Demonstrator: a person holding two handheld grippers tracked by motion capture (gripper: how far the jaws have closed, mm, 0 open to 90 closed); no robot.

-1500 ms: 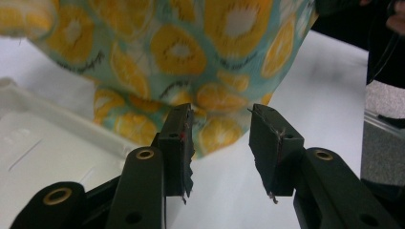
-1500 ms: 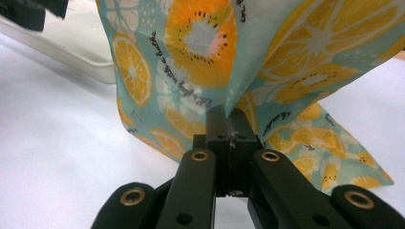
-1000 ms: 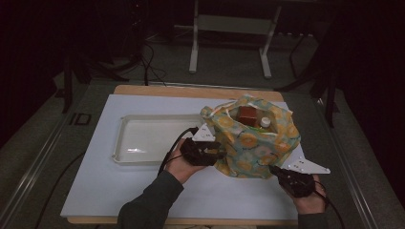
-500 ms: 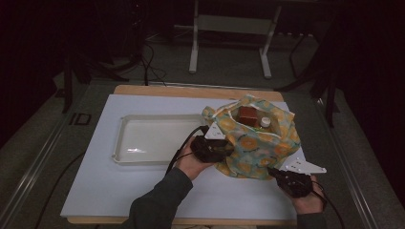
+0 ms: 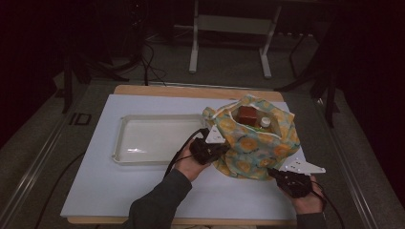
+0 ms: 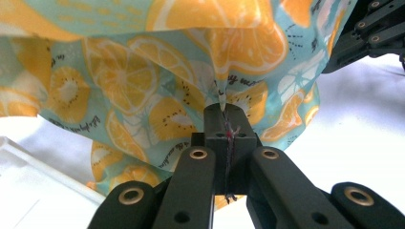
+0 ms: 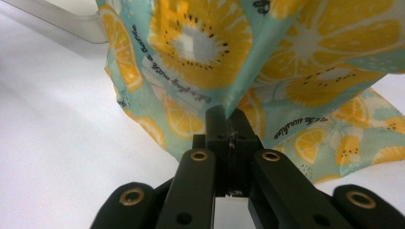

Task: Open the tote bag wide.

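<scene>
Pinching bag cloth [image 6: 143, 71] between fingers [image 6: 212, 131]

A dim lab or studio: white table [image 5: 119, 191], metal stand legs [image 5: 229, 43], floor cables [image 5: 143, 62].

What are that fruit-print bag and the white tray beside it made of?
The bag looks like thin woven cloth with a matte finish: it folds softly and creases where the jaws pinch it. The tray seems to be moulded plastic, smooth and slightly glossy: it has a rounded rim and a light reflection on its floor.
</scene>
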